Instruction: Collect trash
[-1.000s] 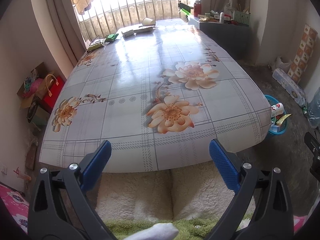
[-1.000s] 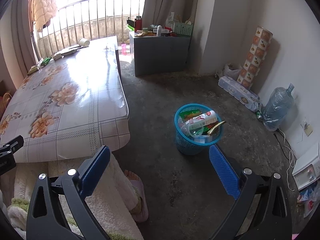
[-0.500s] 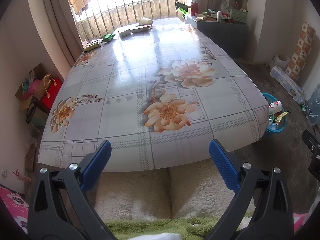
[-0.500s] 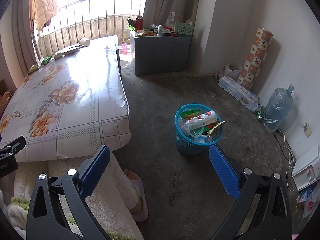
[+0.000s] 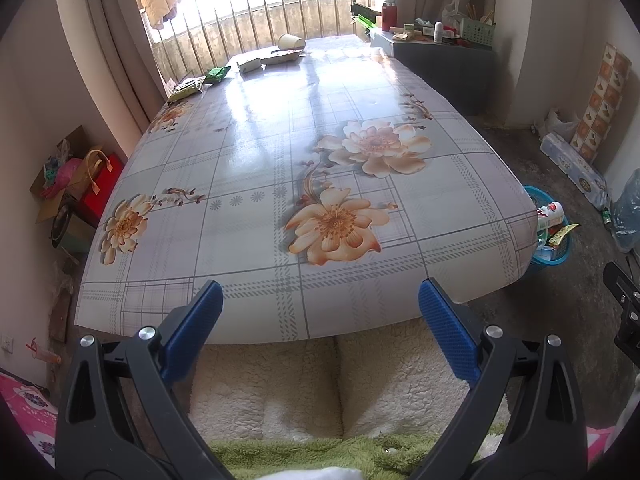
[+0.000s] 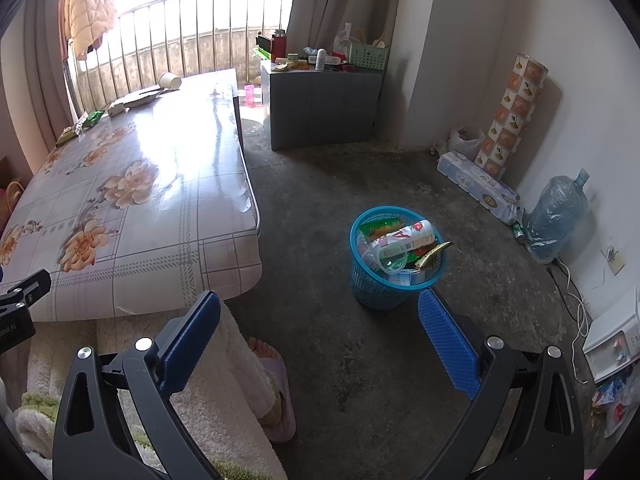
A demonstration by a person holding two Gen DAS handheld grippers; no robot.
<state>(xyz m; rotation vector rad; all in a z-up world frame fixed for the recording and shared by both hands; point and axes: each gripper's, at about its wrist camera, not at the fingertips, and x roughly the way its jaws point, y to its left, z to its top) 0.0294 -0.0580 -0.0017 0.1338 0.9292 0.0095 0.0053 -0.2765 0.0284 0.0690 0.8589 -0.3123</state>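
While both tongs (image 5: pixel 320 312) (image 6: pixel 320 312) gape empty, litter lines the floral table's (image 5: pixel 280 152) far edge (window side).

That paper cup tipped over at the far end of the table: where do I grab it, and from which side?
Probably across its side wall. The paper cup lies on its side beside the flat tray, so come down from above with the left gripper open and its fingers straddling the mid-body. Its rim looks easy to crush.
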